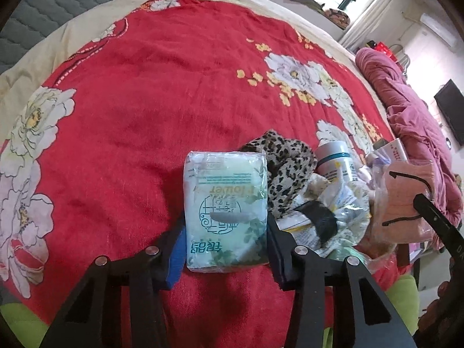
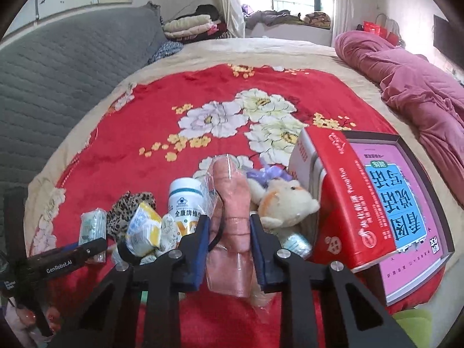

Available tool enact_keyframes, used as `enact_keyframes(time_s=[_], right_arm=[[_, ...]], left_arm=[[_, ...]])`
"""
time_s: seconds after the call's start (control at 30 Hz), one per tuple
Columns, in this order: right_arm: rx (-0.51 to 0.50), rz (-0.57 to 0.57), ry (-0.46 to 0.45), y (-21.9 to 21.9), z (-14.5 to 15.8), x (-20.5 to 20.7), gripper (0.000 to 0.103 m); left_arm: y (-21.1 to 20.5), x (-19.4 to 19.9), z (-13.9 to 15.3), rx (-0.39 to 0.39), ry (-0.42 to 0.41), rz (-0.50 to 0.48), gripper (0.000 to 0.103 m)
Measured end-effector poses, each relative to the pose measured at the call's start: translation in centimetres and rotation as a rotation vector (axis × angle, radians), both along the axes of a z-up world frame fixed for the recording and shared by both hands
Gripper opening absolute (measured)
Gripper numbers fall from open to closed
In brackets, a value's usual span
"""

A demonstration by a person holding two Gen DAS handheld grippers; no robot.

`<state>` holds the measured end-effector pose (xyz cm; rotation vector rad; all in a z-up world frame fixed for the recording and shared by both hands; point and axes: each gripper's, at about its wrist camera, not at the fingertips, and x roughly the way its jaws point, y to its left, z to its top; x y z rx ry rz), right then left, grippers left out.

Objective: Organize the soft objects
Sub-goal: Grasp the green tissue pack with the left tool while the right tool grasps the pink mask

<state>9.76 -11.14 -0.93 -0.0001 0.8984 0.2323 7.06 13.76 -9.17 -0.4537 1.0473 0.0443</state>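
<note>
On the red floral blanket (image 1: 145, 101) lies a pale green tissue pack (image 1: 226, 191). My left gripper (image 1: 226, 223) is around it, a pad against each long side, shut on it. The pile to its right holds a leopard-print cloth (image 1: 287, 168), a white bottle (image 1: 336, 159) and crumpled packets (image 1: 342, 203). My right gripper (image 2: 229, 220) is shut on a pink cloth item in a clear plastic bag (image 2: 232, 203), which stands on edge between the pads. A plush toy (image 2: 284, 203) lies just right of it. In the right wrist view the tissue pack (image 2: 92, 226) shows at the left.
A red box (image 2: 342, 203) leans on a pink and blue book (image 2: 406, 203) at the right of the pile. A rolled pink quilt (image 2: 406, 66) lies along the bed's right side. A grey padded headboard (image 2: 72, 66) is at the left, folded bedding (image 2: 191, 26) at the back.
</note>
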Motion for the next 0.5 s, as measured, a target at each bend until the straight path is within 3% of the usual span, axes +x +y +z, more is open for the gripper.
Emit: enact_keyframes(time_s=[0.3,0.5], right_arm=[[0.080,-0.018,-0.023,-2.2,2.4,-0.7,0.028],[0.129,-0.044,-0.054,-4.2,4.5,-1.8,0.028]], left_arm=[[-1.3,-1.3,4.1,0.027,-0.057,-0.033,0.049],[-4.3,-1.7,8.0,0.037,-0.125,-0.100,0.049]])
